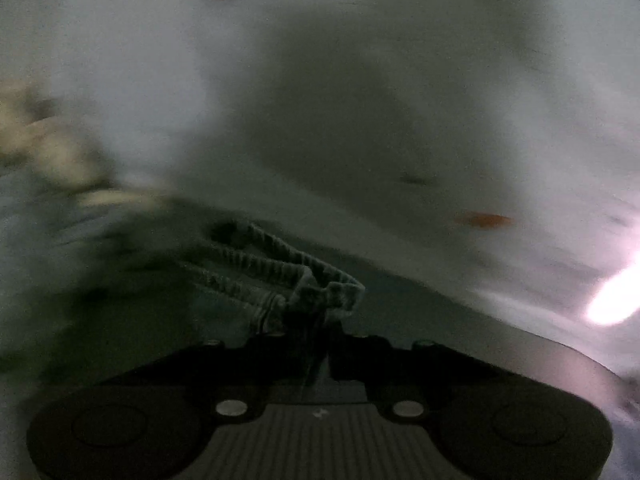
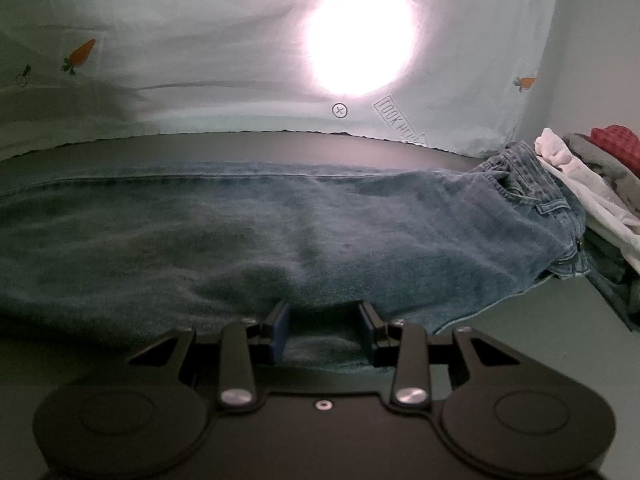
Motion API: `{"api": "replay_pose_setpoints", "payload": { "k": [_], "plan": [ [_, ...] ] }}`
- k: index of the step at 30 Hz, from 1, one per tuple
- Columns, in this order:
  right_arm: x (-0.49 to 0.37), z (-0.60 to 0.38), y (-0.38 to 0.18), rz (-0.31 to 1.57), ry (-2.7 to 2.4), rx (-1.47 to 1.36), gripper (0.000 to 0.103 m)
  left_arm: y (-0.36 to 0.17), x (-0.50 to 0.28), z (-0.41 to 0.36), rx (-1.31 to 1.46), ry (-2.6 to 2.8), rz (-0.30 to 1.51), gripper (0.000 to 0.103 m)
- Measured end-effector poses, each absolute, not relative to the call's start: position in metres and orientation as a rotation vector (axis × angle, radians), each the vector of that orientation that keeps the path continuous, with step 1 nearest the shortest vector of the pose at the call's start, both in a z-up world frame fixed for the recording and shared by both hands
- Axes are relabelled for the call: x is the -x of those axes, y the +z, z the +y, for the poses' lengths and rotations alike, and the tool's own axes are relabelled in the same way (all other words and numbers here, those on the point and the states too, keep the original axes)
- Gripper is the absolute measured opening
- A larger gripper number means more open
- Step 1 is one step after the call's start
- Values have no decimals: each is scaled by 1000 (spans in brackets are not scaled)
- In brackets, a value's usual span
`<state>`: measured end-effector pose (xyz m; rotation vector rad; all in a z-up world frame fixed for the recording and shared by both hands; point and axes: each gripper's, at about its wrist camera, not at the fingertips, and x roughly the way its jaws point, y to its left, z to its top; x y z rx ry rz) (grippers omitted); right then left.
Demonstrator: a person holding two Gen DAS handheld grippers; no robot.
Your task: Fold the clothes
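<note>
A pair of blue jeans (image 2: 320, 232) lies flat across the grey table (image 2: 520, 344), waistband at the right. My right gripper (image 2: 325, 320) is open, its fingers straddling the near edge of the denim. In the blurred left wrist view, my left gripper (image 1: 320, 332) is shut on the jeans' hem (image 1: 280, 276), which bunches up in front of the fingertips.
A pale sheet with carrot prints (image 2: 160, 60) hangs behind the table, with a bright glare spot (image 2: 360, 40). A pile of other clothes (image 2: 592, 176), white, grey and red, sits at the right end next to the waistband.
</note>
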<state>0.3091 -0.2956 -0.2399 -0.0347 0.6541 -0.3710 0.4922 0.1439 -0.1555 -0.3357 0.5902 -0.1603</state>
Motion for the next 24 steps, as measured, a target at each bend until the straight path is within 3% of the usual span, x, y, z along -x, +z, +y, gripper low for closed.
{"api": "replay_pose_setpoints", "payload": {
  "k": [2,7,9,10,12,14,17,21,24],
  "plan": [
    [-309,-296,-239,654,-370,32,38,-158,-494,102,351,-348,641,9],
    [-310,-300,-236,675,-364,-5,39,-212,-508,41,370,-529,941,23],
    [-313,-307,-230,711,-335,-48,42,-223,-509,45,419,-529,1007,36],
    [-314,-311,-227,734,-314,-73,48,-220,-505,52,440,-532,991,42],
    [-318,-315,-218,780,-281,-114,56,-209,-498,69,464,-516,954,69],
    [-322,-316,-207,812,-263,-150,56,-196,-490,92,507,-493,907,73],
    [-323,-312,-188,743,-191,-290,56,-181,-485,131,574,-380,842,88],
    [-342,-305,-183,708,31,-596,55,-193,-491,160,490,-150,880,89],
    [-369,-294,-202,734,196,-843,43,-210,-501,163,383,-45,954,89]
  ]
}}
